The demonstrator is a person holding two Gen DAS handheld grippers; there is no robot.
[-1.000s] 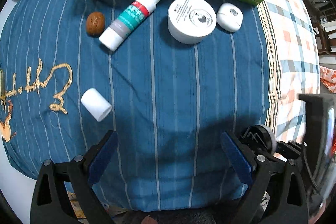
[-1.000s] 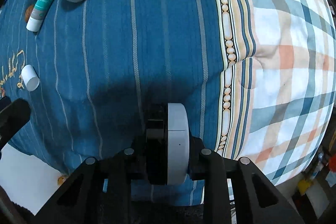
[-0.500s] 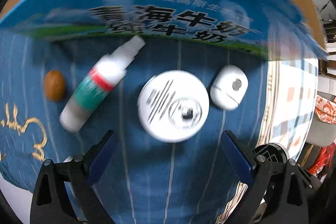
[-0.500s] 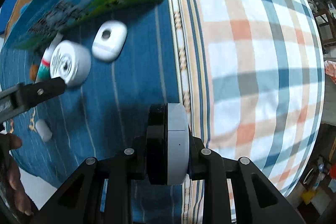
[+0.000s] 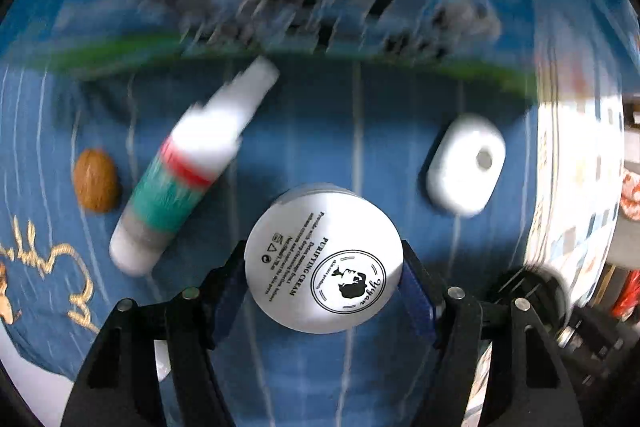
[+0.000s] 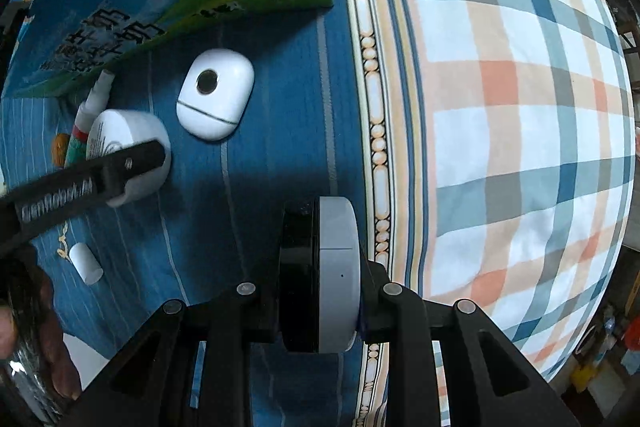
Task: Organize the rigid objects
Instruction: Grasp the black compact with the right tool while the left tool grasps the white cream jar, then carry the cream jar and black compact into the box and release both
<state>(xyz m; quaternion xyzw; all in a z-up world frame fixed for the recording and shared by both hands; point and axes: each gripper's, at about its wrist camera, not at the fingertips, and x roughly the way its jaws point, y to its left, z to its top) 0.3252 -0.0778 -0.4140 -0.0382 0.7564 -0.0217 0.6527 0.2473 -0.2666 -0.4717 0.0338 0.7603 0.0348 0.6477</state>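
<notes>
A white cream jar [image 5: 304,247] sits between the blue pads of my left gripper [image 5: 324,269]. The jaws are closing and the pads touch its sides. The jar looks sharp while the bedding around it is blurred. In the right wrist view the same jar [image 6: 120,131] shows behind a black left finger [image 6: 100,175]. My right gripper [image 6: 320,287] is shut on a round black-and-white disc [image 6: 336,267], held on edge. A spray bottle [image 5: 188,171], a walnut [image 5: 96,181] and a white oval case [image 5: 464,167] lie on the blue striped cloth [image 6: 280,107].
A blue milk carton box [image 5: 304,7] stands just beyond the objects. A small white cap [image 6: 86,263] lies alone nearer the cloth's edge. A plaid sheet [image 6: 520,107] covers the right side. A person's hand [image 6: 40,327] shows at the lower left.
My left gripper travelled toward the box, dropped over the cream jar and narrowed its jaws onto it. My right gripper carried the disc toward the box and the plaid sheet.
</notes>
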